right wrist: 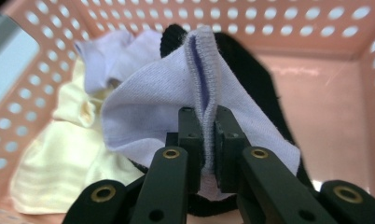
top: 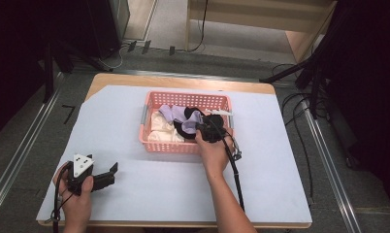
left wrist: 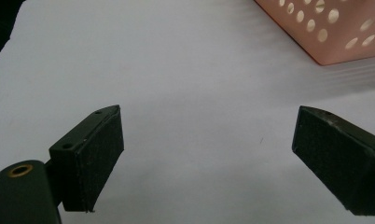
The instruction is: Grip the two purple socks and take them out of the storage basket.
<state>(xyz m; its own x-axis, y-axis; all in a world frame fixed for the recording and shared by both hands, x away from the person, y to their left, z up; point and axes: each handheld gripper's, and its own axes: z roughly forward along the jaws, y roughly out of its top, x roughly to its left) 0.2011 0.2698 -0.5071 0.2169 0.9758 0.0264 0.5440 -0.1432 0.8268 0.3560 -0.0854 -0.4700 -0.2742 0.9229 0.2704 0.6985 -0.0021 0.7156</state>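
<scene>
Lavender sock (right wrist: 153, 100), cuff edge running upright at frame centre, is pinched by the right gripper (right wrist: 209, 140) inside one pink basket (right wrist: 316, 28); the left gripper (left wrist: 206, 158) gapes wide, empty.

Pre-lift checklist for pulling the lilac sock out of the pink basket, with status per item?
1. Right tongs shut on the lilac sock, hem pinched between the pads: ok.
2. Grip takes the lilac sock alone, not the black sock behind it: cannot tell.
3. Cream cloth lies apart from the pinch: ok.
4. Left tongs open, holding nothing, over bare table: ok.
5. Basket held steady for the lift: not ok, nothing holds it.
</scene>
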